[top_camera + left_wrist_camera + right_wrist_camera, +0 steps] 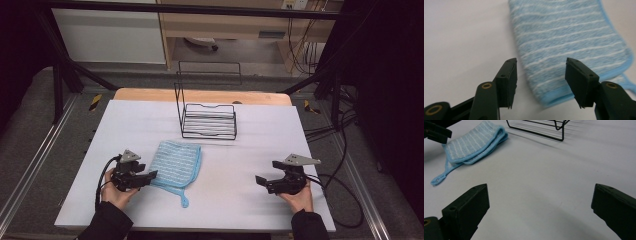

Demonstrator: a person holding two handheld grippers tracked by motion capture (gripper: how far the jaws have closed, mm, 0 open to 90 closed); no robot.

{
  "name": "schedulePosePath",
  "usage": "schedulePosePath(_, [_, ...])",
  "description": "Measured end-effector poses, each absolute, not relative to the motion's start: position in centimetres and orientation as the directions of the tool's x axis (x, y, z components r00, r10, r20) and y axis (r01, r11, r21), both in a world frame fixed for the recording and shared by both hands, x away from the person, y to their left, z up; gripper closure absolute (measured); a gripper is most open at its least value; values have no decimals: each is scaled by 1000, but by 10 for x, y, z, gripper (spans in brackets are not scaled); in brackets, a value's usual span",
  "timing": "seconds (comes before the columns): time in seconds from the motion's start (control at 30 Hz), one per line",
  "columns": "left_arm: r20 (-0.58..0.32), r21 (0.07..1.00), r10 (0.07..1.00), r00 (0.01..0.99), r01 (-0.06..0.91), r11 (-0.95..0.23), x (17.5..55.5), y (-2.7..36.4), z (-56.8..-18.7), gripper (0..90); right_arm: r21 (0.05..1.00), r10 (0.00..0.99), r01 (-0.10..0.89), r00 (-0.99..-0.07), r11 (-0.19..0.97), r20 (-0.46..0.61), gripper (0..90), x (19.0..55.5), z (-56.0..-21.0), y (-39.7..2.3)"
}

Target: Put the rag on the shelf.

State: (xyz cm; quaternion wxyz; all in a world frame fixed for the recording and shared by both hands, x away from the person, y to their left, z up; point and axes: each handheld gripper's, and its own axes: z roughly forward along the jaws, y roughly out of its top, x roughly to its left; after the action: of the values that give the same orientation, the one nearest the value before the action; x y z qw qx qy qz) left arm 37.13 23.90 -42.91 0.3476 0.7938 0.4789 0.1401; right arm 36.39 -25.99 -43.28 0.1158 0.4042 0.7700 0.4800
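A folded blue cloth with white stripes lies flat on the white table sheet, its hanging loop trailing toward the front. My left gripper sits at the cloth's left edge with its jaws apart. In the left gripper view, the folded corner of the cloth lies on the table just beyond the left gripper, and the pads do not press on it. My right gripper rests open at the right of the table, well away from the cloth. Nothing is between the fingers of the right gripper.
A black wire rack stands behind the cloth near the middle of the table, and the same wire rack shows at the top of the right gripper view. A wooden edge borders the far side. Cables trail off to the right.
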Motion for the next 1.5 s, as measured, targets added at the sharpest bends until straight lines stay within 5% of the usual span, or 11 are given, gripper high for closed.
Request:
schedulePosePath(0.6, [-160, 634, 811, 563, 688, -353, 377, 234, -441, 775, 810, 663, 520, -711, 271, 234, 117, 369, -426, -155])
schedulePosePath(1.0, [-144, 647, 801, 581, 668, -368, 375, 234, -442, 807, 758, 668, 576, -698, 307, 260, 204, 389, -446, -73])
schedulePosePath(1.5, [-165, 642, 808, 565, 684, -347, 376, 236, -442, 827, 747, 686, 602, -671, 283, 281, 428, 392, -460, -43])
